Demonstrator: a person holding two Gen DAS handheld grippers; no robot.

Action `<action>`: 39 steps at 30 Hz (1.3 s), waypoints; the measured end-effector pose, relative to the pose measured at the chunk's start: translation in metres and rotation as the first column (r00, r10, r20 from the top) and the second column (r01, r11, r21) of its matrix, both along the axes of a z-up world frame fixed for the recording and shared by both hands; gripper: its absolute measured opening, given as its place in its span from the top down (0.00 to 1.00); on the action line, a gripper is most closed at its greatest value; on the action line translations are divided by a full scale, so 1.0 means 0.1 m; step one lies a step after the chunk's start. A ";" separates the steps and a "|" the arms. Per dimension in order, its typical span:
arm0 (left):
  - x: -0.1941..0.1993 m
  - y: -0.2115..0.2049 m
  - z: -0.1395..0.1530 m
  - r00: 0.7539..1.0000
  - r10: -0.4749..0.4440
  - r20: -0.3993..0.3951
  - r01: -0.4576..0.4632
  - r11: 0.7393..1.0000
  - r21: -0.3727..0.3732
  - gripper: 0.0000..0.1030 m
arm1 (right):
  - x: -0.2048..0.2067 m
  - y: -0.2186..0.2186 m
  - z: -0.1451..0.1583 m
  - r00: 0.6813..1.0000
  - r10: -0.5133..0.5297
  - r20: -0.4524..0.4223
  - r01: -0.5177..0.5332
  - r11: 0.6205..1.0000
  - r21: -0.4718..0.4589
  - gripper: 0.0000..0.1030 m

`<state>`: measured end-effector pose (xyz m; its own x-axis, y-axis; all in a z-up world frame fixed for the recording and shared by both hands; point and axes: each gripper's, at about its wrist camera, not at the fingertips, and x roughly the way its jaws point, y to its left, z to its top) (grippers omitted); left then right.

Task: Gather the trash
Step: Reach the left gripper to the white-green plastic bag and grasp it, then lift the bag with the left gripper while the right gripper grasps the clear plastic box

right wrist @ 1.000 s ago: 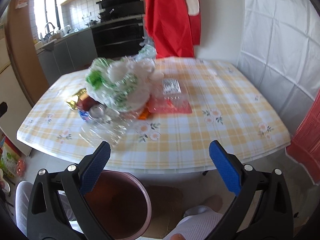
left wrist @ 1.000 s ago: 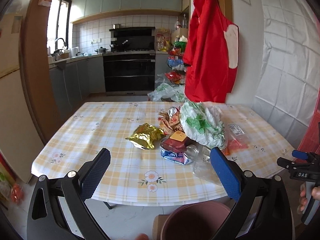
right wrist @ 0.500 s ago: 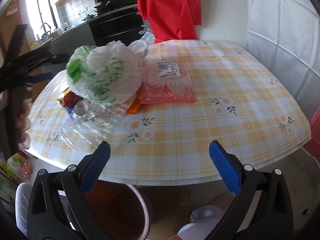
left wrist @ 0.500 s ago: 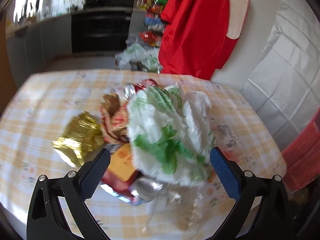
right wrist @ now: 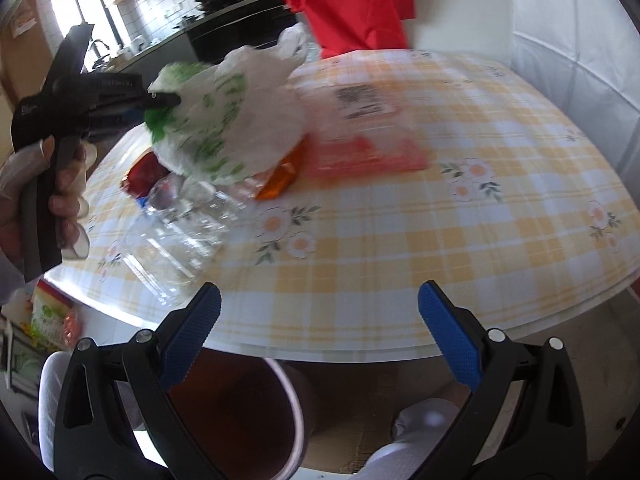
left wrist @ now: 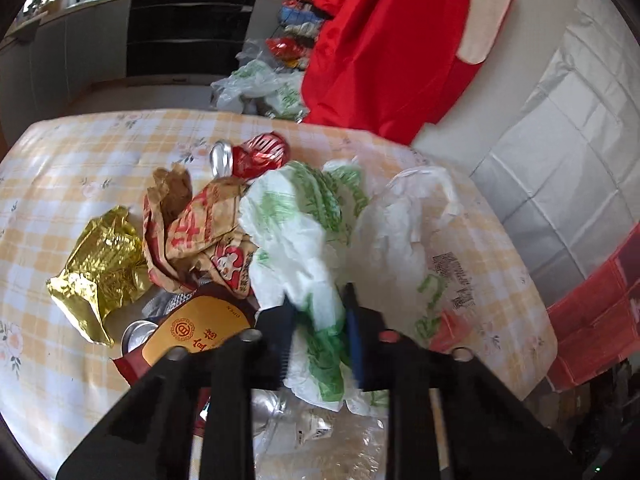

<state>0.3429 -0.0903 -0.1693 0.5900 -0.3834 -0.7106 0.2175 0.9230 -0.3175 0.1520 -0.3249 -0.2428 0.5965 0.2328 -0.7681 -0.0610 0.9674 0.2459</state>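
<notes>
A trash pile lies on the yellow checked table (left wrist: 80, 168). My left gripper (left wrist: 318, 320) is shut on the white and green plastic bag (left wrist: 304, 232), pinching its near fold. Around the bag lie a gold foil wrapper (left wrist: 100, 268), a brown paper bag (left wrist: 192, 224), a crushed red can (left wrist: 260, 154) and a clear plastic bottle (right wrist: 176, 236). In the right wrist view the left gripper (right wrist: 160, 98) grips the bag (right wrist: 236, 120) from the left. My right gripper (right wrist: 318, 336) is open and empty, below the table's near edge, above a brown trash bin (right wrist: 240, 420).
A clear tray with red contents (right wrist: 364, 148) lies beside the bag, blurred. A red garment (left wrist: 392, 40) hangs behind the table. Kitchen counters and an oven stand at the back. A white covered wall is on the right.
My left gripper has moved forward over the pile and closed on the white and green bag. My right gripper has stayed open near the table's edge.
</notes>
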 end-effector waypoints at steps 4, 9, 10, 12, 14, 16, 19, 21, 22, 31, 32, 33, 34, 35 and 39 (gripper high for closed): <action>-0.22 0.02 0.38 0.990 -0.064 0.123 0.066 0.998 -0.012 0.88 | -0.02 0.09 -0.02 1.000 0.028 0.000 -0.028 0.999 0.029 0.06; -0.67 0.08 0.91 0.945 -0.094 0.313 0.096 0.995 0.008 0.89 | -0.08 0.20 0.00 0.997 0.066 0.029 -0.068 0.996 0.065 0.06; -0.76 0.13 0.99 0.937 -0.084 0.340 0.089 0.996 0.003 0.89 | -0.09 0.23 0.01 0.996 0.075 0.041 -0.078 0.994 0.071 0.06; -0.97 0.29 1.10 0.924 -0.051 0.379 0.067 0.997 -0.029 0.89 | -0.09 0.31 0.02 0.992 0.106 0.064 -0.111 0.989 0.093 0.06; -1.19 0.46 1.15 0.912 -0.008 0.410 0.026 0.999 -0.040 0.89 | -0.06 0.37 0.01 0.990 0.124 0.070 -0.131 0.984 0.119 0.06; -1.42 0.67 1.15 0.902 0.038 0.431 -0.019 0.999 -0.048 0.89 | 0.01 0.42 -0.03 0.987 0.145 0.067 -0.154 0.972 0.180 0.06; -1.73 1.03 1.05 0.903 0.085 0.421 -0.052 0.995 -0.089 0.89 | 0.20 0.52 -0.16 0.990 0.143 -0.004 -0.138 0.961 0.241 0.08; -1.93 1.24 0.98 0.908 0.099 0.407 -0.063 0.993 -0.099 0.89 | 0.31 0.63 -0.19 0.988 0.152 -0.010 -0.146 0.961 0.234 0.17; -2.03 1.36 0.92 0.913 0.109 0.394 -0.074 0.992 -0.102 0.89 | 0.35 0.68 -0.20 0.988 0.156 -0.008 -0.151 0.963 0.222 0.17; -2.76 2.10 0.49 0.917 0.251 0.312 -0.194 0.960 -0.201 0.89 | 0.71 0.83 -0.40 0.996 0.056 -0.070 -0.043 0.985 0.170 0.39; -2.79 2.12 0.45 0.917 0.257 0.304 -0.201 0.958 -0.203 0.89 | 0.73 0.81 -0.40 0.997 0.044 -0.071 -0.031 0.984 0.175 0.42; -2.82 2.15 0.41 0.918 0.260 0.298 -0.205 0.957 -0.204 0.89 | 0.75 0.81 -0.40 0.997 0.034 -0.074 -0.020 0.983 0.180 0.43; -2.83 2.16 0.38 0.920 0.260 0.294 -0.205 0.957 -0.204 0.89 | 0.79 0.78 -0.40 0.997 0.019 -0.079 -0.004 0.981 0.192 0.44; -2.82 2.14 0.36 0.922 0.260 0.287 -0.206 0.957 -0.206 0.89 | 0.80 0.77 -0.40 0.997 0.010 -0.082 0.006 0.980 0.197 0.44; -2.82 2.11 0.22 0.933 0.254 0.253 -0.196 0.952 -0.233 0.89 | 0.94 0.69 -0.43 0.994 -0.055 -0.098 0.078 0.965 0.252 0.45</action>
